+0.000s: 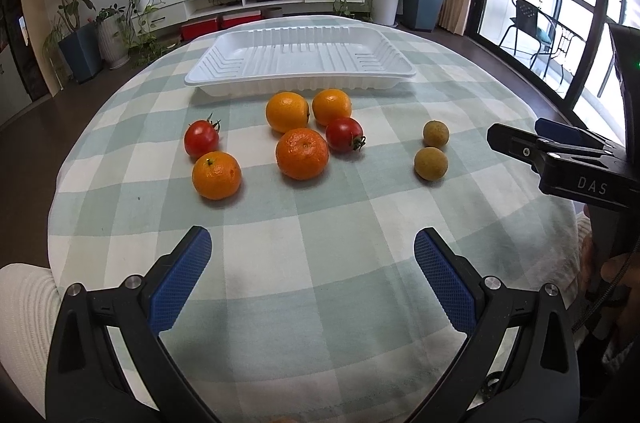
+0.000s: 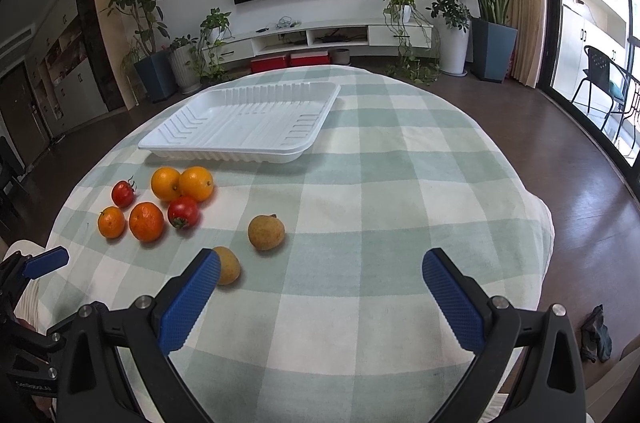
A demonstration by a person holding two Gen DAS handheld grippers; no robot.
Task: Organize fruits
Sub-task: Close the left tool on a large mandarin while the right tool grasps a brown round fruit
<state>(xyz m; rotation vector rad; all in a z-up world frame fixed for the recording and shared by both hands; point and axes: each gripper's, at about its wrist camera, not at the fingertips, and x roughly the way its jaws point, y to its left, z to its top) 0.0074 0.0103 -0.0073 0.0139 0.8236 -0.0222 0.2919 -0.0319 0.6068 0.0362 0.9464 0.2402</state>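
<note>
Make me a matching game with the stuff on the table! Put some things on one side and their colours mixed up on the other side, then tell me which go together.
Things:
1. tray
2. tomato with the curly stem on the left
3. biggest mandarin in the middle
4. two little round fruits on the right

Colours:
A. orange
B. yellowish brown
C. white
D. red

Pairs: 1-C, 2-D, 3-A, 4-B
</note>
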